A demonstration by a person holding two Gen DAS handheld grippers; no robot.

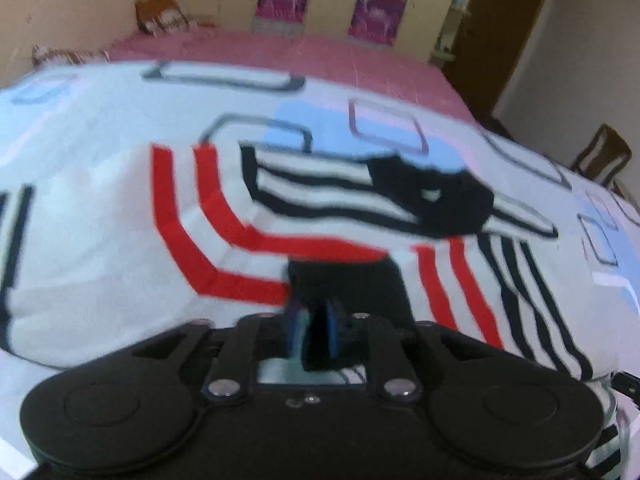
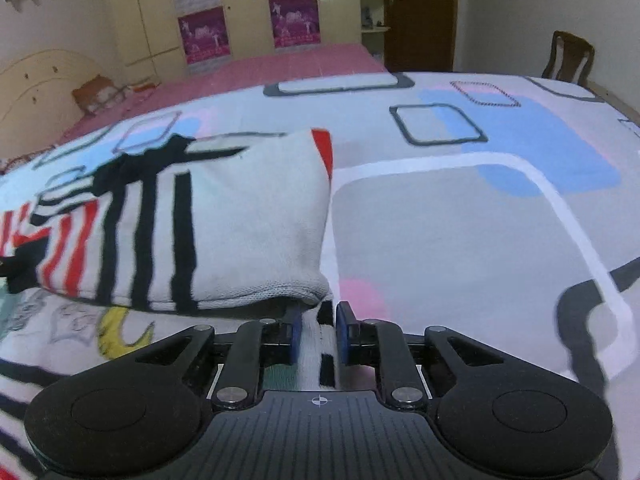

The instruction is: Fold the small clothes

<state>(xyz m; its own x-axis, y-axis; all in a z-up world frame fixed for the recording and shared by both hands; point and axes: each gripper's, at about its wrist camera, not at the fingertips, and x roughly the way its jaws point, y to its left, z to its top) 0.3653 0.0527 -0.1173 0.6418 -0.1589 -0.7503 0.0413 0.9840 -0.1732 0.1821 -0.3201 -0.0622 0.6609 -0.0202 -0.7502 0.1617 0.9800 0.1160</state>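
A small white knit garment [image 1: 120, 248] with red and black stripes and black trim lies on the patterned bed sheet [image 1: 100, 100]. In the left wrist view my left gripper [image 1: 314, 336] is shut on a black part of the garment [image 1: 344, 284]. In the right wrist view the same garment [image 2: 248, 220] lies folded over, its hem lifted off the sheet [image 2: 460, 240]. My right gripper [image 2: 318, 334] is shut on the white knit edge with a black stripe. A printed layer [image 2: 80, 332] lies under the garment at lower left.
A pink bedspread [image 2: 280, 68] covers the far part of the bed. Cream wardrobes with pink posters [image 2: 204, 32] stand behind it. A wooden chair [image 2: 568, 58] stands at the right, a brown door [image 2: 420, 12] beyond. A headboard [image 2: 40, 84] is at the left.
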